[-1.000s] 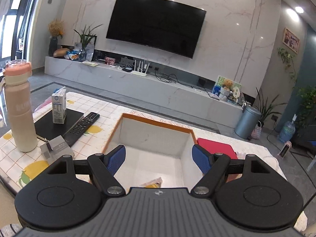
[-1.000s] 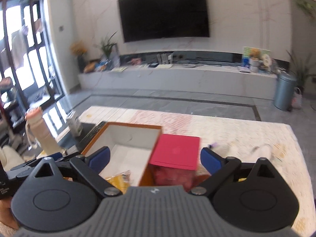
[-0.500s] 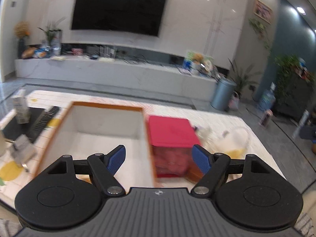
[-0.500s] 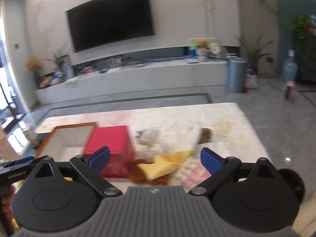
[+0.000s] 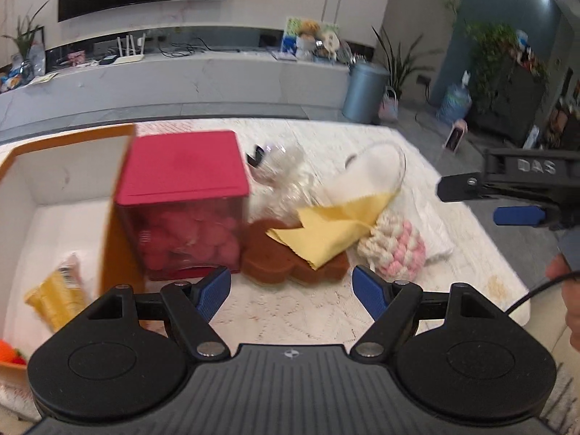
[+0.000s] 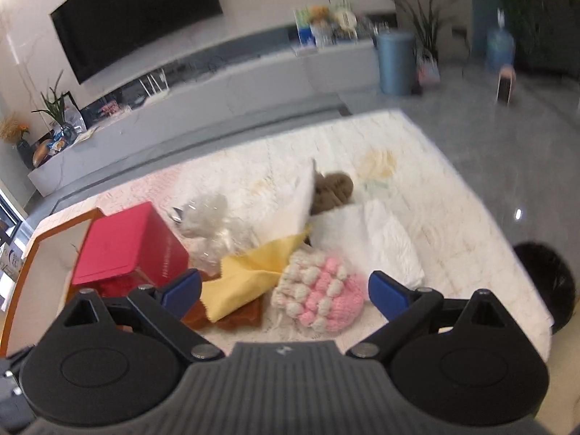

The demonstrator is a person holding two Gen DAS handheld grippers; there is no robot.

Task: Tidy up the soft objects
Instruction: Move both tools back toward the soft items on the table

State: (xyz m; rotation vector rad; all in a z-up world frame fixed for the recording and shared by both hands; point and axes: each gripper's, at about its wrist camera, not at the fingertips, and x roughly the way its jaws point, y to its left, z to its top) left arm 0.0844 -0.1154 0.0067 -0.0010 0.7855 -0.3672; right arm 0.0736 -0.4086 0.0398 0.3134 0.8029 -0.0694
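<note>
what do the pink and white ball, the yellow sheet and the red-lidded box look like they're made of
Pink and white ball: probably crocheted or knitted yarn; its surface is rows of soft, matte bobbles. Yellow sheet: likely thin cloth, matte and lying in limp folds; paper can't be ruled out. Red-lidded box: seemingly hard plastic, with an opaque red lid over see-through walls showing red contents.

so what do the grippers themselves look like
Both look alike: the left gripper and right gripper have a black ribbed body, two round black discs, black linkage arms with silver screws, and blue fingertip pads. The right one's side reads "DAS".
</note>
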